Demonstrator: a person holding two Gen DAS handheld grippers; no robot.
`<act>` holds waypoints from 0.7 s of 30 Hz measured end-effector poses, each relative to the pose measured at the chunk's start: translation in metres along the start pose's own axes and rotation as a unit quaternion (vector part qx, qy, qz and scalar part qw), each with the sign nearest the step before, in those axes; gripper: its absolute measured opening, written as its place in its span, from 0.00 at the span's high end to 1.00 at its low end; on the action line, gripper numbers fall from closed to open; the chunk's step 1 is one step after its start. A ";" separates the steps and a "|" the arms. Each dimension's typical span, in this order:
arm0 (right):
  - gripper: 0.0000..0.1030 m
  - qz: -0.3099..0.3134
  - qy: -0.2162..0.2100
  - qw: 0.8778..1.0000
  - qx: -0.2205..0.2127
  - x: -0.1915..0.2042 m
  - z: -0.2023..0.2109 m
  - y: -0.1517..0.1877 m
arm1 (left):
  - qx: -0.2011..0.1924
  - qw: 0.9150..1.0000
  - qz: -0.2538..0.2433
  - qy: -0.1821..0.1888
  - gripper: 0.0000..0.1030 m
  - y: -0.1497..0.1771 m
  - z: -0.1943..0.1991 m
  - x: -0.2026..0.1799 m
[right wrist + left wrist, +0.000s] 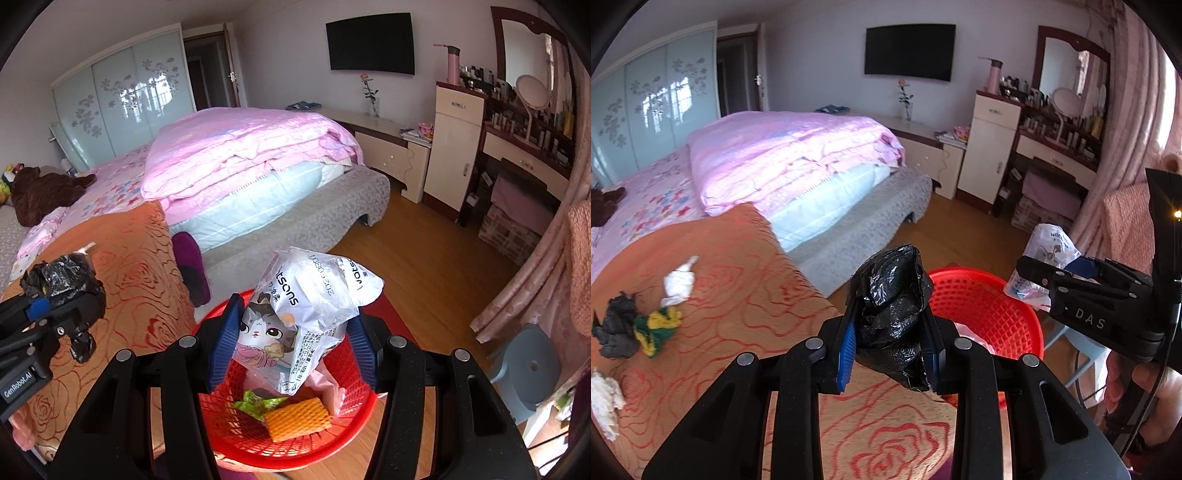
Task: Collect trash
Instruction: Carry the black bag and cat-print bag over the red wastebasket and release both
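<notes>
- Both claws loaded. Left gripper (pixel 892 332) closed narrow on a crumpled black bag (pixel 892 295), blue pads pressing both sides; bag sticks up past the fingertips, held at the edge of the orange bedspread (pixel 738 295), just beside the red basket (pixel 990 306).
- Right gripper (pixel 295 339) open fairly wide but clamped on a white wrapper (pixel 314 295), held directly over the basket (pixel 236 435).
- Only the right wrist view shows the basket's inside: an orange foam net (pixel 297 419), a green wrapper (pixel 258 400), pink plastic (pixel 332 391).
- Only the left wrist view shows loose trash on the bedspread: white tissue (pixel 679 282), a dark wad (pixel 615 328), a green-yellow scrap (pixel 657 326), a second white tissue (pixel 604 397) at the left edge.
- Right view also catches a purple slipper (pixel 192 266) by the bed and a blue stool (pixel 532 369) on the right.
- Each view shows the other gripper side-on with its load.
- Room: bedroom, wood floor (pixel 424 251), pink quilt (pixel 783 151) folded on the bed, wall TV (pixel 910 51), dressing table (pixel 1056 144) crowded with bottles, round mirror (pixel 1067 101), glass wardrobe doors (pixel 646 107), brown plush toy (pixel 44 194).
- Writing: wrapper reads "watsons" in part, with a cartoon cat; fine print unreadable. "DAS" on the right gripper in the left view; "GenRobot.AI" on the left gripper in the right view.
</notes>
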State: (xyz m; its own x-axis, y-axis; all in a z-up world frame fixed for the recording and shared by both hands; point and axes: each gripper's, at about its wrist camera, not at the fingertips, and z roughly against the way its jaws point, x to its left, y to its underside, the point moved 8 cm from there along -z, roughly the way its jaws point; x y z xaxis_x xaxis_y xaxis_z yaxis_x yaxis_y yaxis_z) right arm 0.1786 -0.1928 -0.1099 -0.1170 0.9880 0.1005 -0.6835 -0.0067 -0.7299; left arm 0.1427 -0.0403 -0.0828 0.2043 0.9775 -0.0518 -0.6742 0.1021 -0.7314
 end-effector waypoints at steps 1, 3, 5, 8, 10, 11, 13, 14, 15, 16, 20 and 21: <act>0.48 -0.002 0.001 1.000 0.004 -0.003 -0.002 0.003 | 0.003 1.000 -0.001 0.003 0.72 0.001 -0.003 -0.003; 0.48 -0.007 0.003 1.000 0.009 -0.007 -0.005 0.006 | 0.010 1.000 -0.003 0.012 0.72 0.001 -0.010 -0.010; 0.48 -0.011 0.005 1.000 0.015 -0.012 -0.009 0.010 | 0.018 0.999 -0.010 0.025 0.72 0.001 -0.018 -0.019; 0.48 -0.016 0.009 1.000 0.022 -0.019 -0.015 0.013 | 0.030 0.999 -0.020 0.041 0.72 0.005 -0.029 -0.032; 0.48 -0.020 0.013 0.999 0.028 -0.024 -0.020 0.014 | 0.038 0.998 -0.022 0.051 0.72 0.008 -0.035 -0.038; 0.48 -0.021 0.014 0.999 0.031 -0.026 -0.022 0.016 | 0.041 0.998 -0.022 0.053 0.72 0.009 -0.036 -0.040; 0.48 -0.024 0.016 0.999 0.035 -0.030 -0.026 0.017 | 0.047 0.997 -0.023 0.058 0.72 0.011 -0.042 -0.044; 0.48 -0.025 0.016 0.999 0.037 -0.030 -0.028 0.018 | 0.050 0.997 -0.023 0.059 0.72 0.012 -0.045 -0.046; 0.48 -0.025 0.016 0.999 0.038 -0.031 -0.029 0.018 | 0.052 0.997 -0.024 0.060 0.72 0.012 -0.046 -0.047; 0.47 -0.025 0.015 0.999 0.039 -0.031 -0.030 0.019 | 0.054 0.996 -0.024 0.063 0.72 0.013 -0.048 -0.048; 0.47 -0.024 0.015 0.999 0.044 -0.028 -0.035 0.023 | 0.055 0.996 -0.028 0.064 0.59 0.014 -0.050 -0.052; 0.47 -0.023 0.014 0.999 0.045 -0.028 -0.035 0.023 | 0.053 0.996 -0.028 0.063 0.57 0.014 -0.049 -0.052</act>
State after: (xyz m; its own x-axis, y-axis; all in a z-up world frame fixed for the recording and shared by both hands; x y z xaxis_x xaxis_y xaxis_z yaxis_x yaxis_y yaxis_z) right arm 0.1916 -0.2152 -0.1533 -0.0634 0.9916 0.1126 -0.7505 0.0270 -0.6603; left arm 0.1578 -0.0991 -0.1235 0.3272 0.9393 -0.1035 -0.7289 0.1811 -0.6602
